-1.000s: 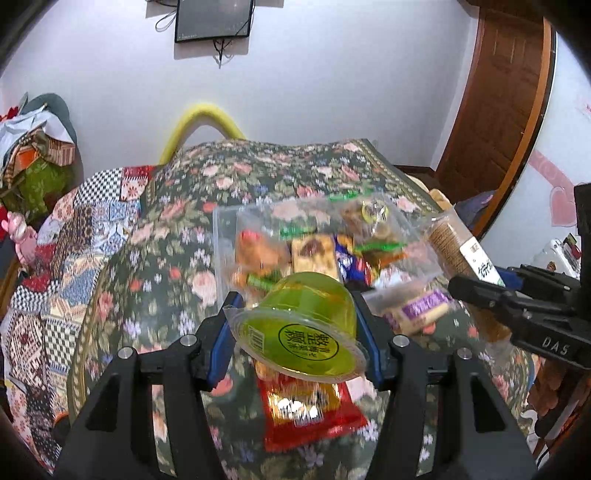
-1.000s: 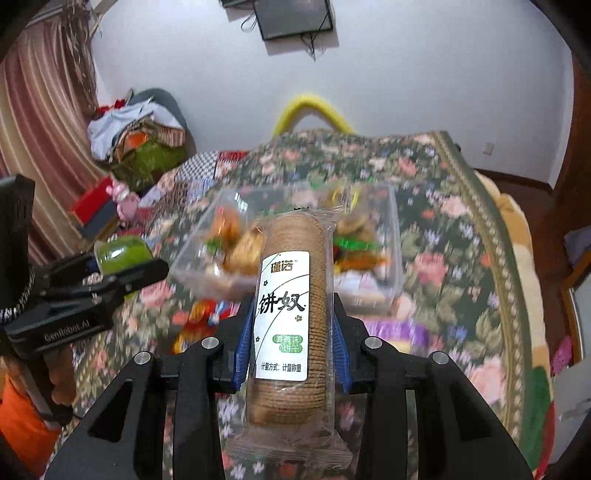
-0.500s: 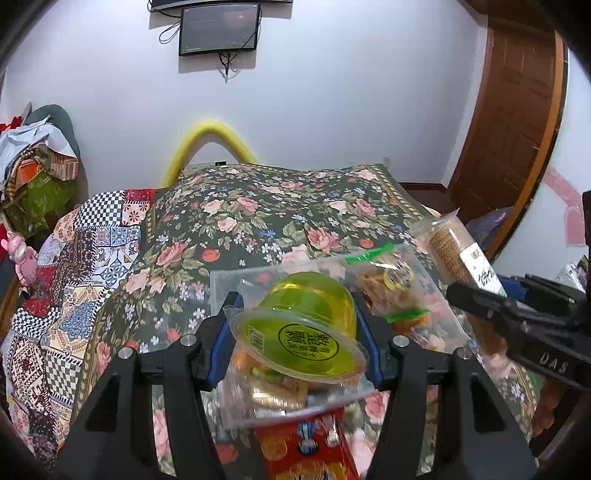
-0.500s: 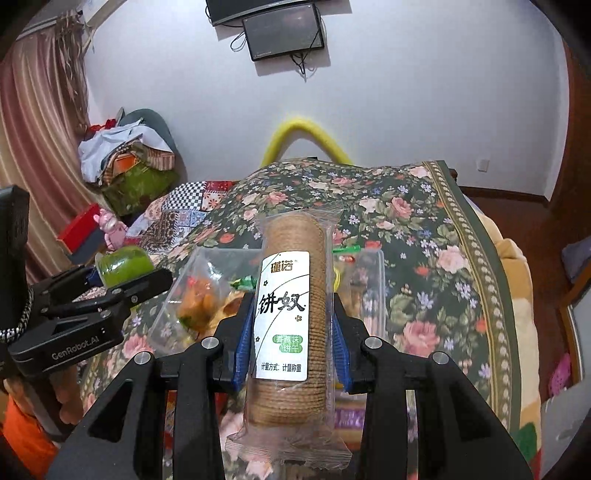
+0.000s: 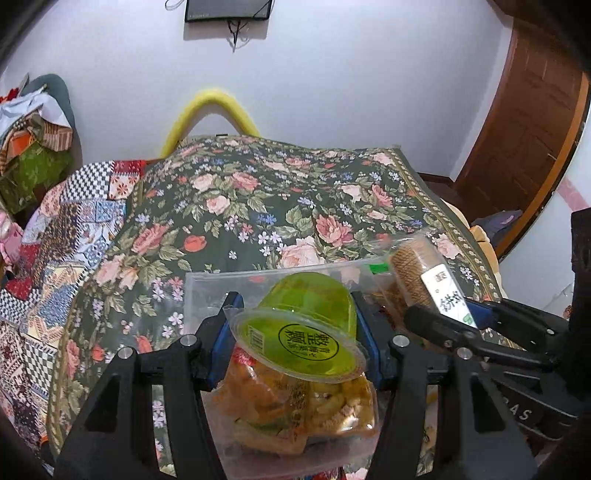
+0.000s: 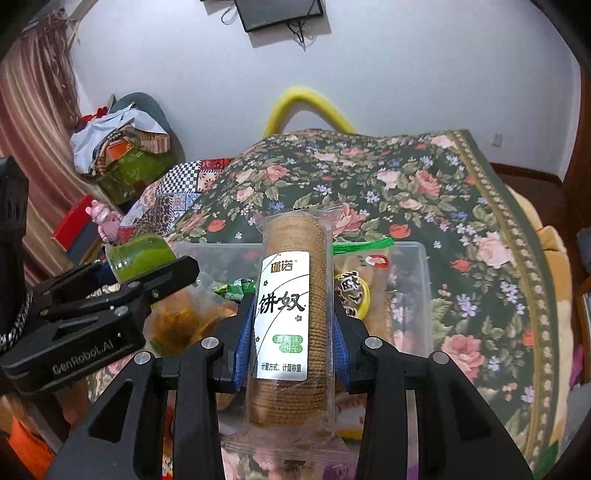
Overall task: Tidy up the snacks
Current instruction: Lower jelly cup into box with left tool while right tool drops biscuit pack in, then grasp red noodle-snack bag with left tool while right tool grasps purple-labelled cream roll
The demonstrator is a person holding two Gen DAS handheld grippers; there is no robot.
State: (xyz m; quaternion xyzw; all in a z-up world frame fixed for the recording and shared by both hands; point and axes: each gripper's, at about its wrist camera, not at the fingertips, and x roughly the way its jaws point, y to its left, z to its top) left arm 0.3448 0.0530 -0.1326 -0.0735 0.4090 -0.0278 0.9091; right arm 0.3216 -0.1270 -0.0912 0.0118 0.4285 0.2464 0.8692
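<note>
- The left gripper (image 5: 295, 325) is clamping a green, dome-shaped plastic jelly cup (image 5: 303, 325) by its sides, foil lid tilted toward the camera, and is holding it just above the clear rectangular plastic storage box (image 5: 207, 291) lying on the bed.
- The right gripper (image 6: 291, 325) is gripping a long sleeve of round brown biscuits in clear wrap with a white label (image 6: 290, 306), upright between its blue pads, also poised over the box.
- The box is already holding several snacks: an orange-yellow bag of crisps (image 5: 295, 410) directly under the jelly cup, small green-wrapped sweets (image 6: 236, 288), and a yellow-rimmed round packet (image 6: 351, 295) beside the biscuit sleeve.
- By my judgement the sorting is well along, with both held items still to be released into the box; whether any loose snacks are lying outside it I cannot tell, since the grippers are hiding the near bed.
- The two grippers are working close together over the same box, so they risk crowding each other, and the crisp bag is filling the space below the cup.
- Around it all, a dark green floral bedspread (image 5: 295, 206) is covering the bed, a patchwork quilt (image 5: 55, 258) is lying to the left, with a yellow curved bar (image 5: 210, 107) and a wall-mounted screen (image 5: 227, 9) beyond.
</note>
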